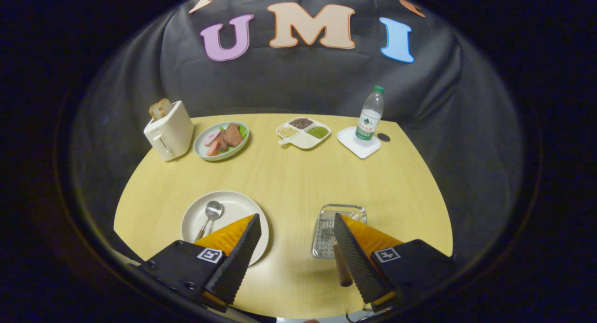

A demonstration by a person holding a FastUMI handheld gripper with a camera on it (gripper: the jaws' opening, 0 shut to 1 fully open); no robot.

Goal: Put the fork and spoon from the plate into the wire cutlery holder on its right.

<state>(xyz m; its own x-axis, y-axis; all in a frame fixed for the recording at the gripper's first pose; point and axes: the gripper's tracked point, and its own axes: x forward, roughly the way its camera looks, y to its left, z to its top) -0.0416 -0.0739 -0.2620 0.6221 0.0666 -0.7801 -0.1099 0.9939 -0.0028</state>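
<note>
A metal spoon [212,212] lies on the white plate [240,205], bowl away from me. Its handle runs down behind my left finger [240,248]. To the plate's right sits the wire cutlery holder [346,209], a shallow metal basket. A brown handle [343,267] sticks out of its near end, right beside my right finger [354,253]; that finger partly hides the utensil's head, so I cannot tell what it is. My gripper [296,218] hovers open above the bare table between plate and holder, with nothing between its fingers.
Along the table's far side stand a white toaster [169,131] with bread, a plate of meat and greens [221,140], a divided dish of grains [303,131] and a water bottle [371,115] on a white coaster. Bare wood lies between these and the near objects.
</note>
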